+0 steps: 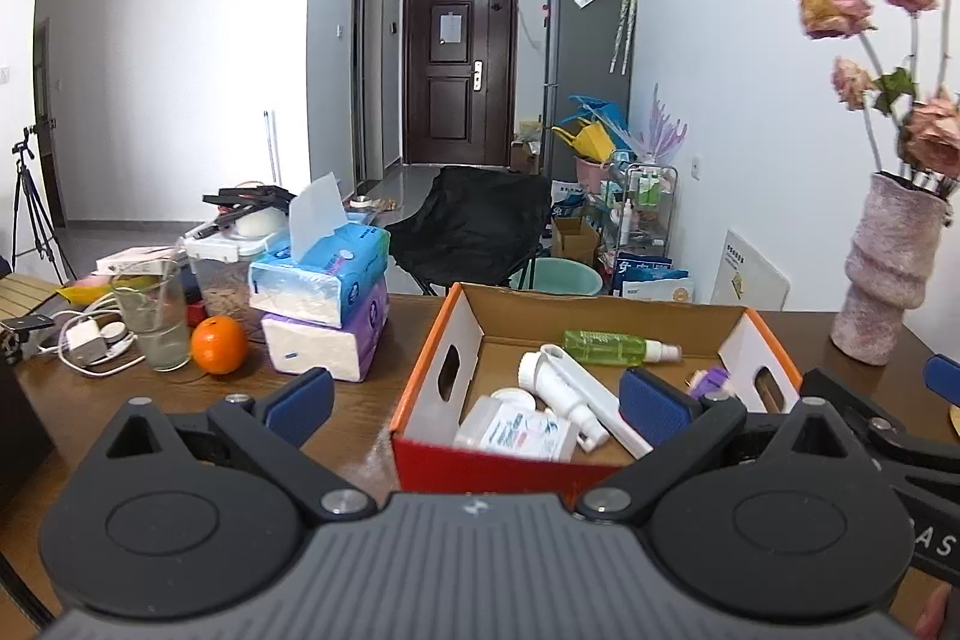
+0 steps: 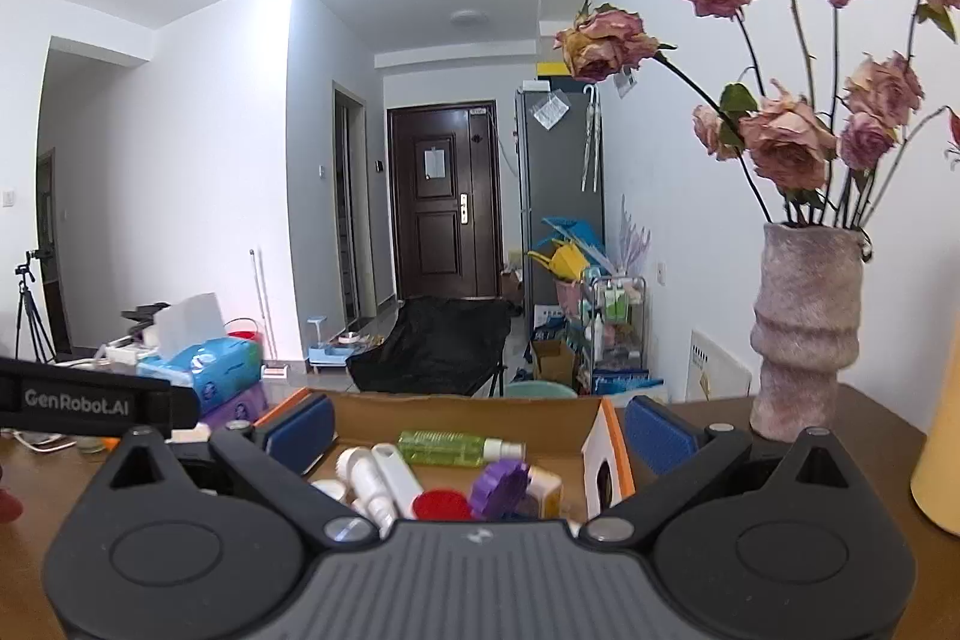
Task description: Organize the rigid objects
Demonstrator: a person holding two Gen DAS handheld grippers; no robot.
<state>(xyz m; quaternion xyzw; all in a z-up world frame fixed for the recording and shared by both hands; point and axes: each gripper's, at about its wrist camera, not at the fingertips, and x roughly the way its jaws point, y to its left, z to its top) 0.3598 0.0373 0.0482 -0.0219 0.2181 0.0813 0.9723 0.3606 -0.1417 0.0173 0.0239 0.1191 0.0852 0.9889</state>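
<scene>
A cardboard box (image 1: 438, 370) with orange edges and a red front sits on the brown table. Inside lie a green spray bottle (image 1: 612, 346), a white tube-shaped device (image 1: 570, 394), a white labelled bottle (image 1: 516, 427) and a purple item (image 1: 711, 379). My left gripper (image 1: 477, 406) hovers open just in front of the box, nothing between its blue pads. In the right wrist view the box (image 2: 618, 436) also holds the green bottle (image 2: 450, 448), a red lid (image 2: 441, 505) and the purple piece (image 2: 501, 487). My right gripper (image 2: 480, 430) is open above the box, empty.
Stacked tissue packs (image 1: 324, 298), an orange (image 1: 219, 345), a glass (image 1: 153, 316) and cables with a charger (image 1: 84, 340) crowd the table's left. A pink vase (image 1: 885, 274) of dried roses stands right of the box. A yellow object (image 2: 939, 460) is at far right.
</scene>
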